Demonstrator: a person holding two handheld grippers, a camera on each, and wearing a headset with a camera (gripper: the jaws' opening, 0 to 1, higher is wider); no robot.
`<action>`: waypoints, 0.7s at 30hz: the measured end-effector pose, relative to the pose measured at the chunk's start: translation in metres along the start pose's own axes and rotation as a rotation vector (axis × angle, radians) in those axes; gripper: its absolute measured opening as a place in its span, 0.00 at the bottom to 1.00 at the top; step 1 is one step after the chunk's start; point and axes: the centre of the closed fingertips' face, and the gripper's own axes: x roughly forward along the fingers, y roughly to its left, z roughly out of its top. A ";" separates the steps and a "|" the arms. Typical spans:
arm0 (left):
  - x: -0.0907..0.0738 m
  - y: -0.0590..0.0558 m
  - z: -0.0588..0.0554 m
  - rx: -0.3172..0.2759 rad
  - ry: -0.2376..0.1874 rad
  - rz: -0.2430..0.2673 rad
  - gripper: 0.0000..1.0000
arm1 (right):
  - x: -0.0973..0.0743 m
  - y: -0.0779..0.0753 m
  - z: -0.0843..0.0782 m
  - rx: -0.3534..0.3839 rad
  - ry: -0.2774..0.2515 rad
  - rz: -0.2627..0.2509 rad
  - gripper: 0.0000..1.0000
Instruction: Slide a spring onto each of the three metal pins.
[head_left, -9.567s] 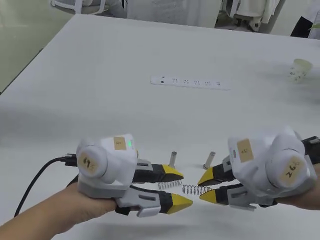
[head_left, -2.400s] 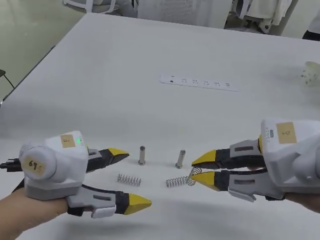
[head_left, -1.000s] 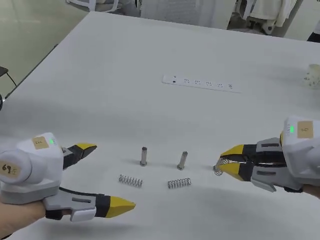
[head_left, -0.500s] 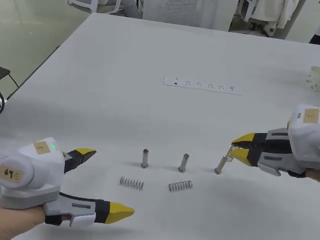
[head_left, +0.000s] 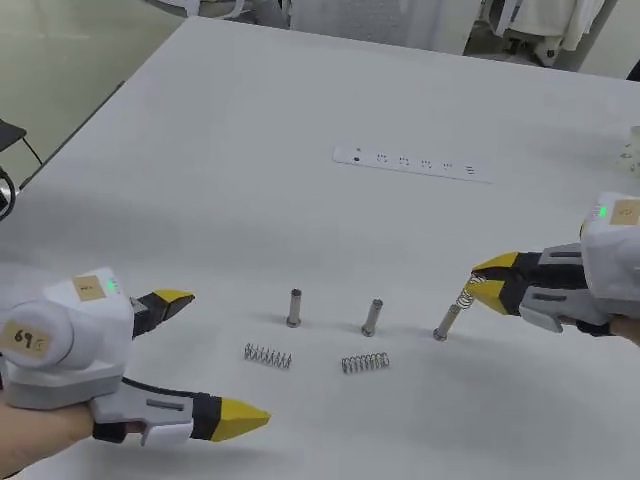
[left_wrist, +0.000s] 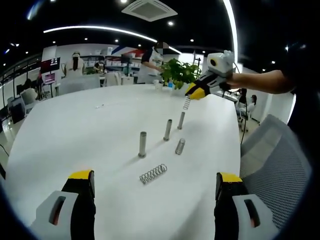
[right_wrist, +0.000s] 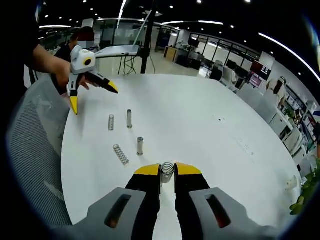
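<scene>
Right gripper (head_left: 487, 278) has its yellow-tipped jaws pinched nearly together on the upper end of a coil spring (head_left: 466, 297); the right gripper view looks straight down the coil's open end between the tips. The spring slants down, and its lower end meets the top of the right-hand pin (head_left: 445, 322), which stands just right of the middle pin (head_left: 372, 317). Whether the coil has gone over that pin's top I cannot tell. Left of the middle pin stands the third pin (head_left: 294, 307); these two are bare. Just in front of the middle pin, toward the person, a loose spring (head_left: 365, 362) lies on its side. A second loose spring (head_left: 267, 356) lies further left, in front of the third pin. Left gripper (head_left: 222, 355) hovers well left of the middle pin and nearer the person, its jaws spread wide around nothing. Well beyond the middle pin, a white power strip (head_left: 412, 163) lies on the white table (head_left: 200, 150).
</scene>
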 end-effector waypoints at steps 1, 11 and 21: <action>0.000 0.001 -0.001 0.001 0.001 0.004 0.98 | 0.001 0.000 -0.001 0.001 0.002 -0.001 0.07; -0.002 0.002 -0.002 -0.011 0.001 0.011 0.98 | 0.003 -0.001 -0.002 0.027 -0.005 -0.006 0.07; -0.002 0.002 -0.003 -0.019 0.005 0.012 0.98 | 0.005 -0.001 -0.003 0.034 -0.004 -0.007 0.07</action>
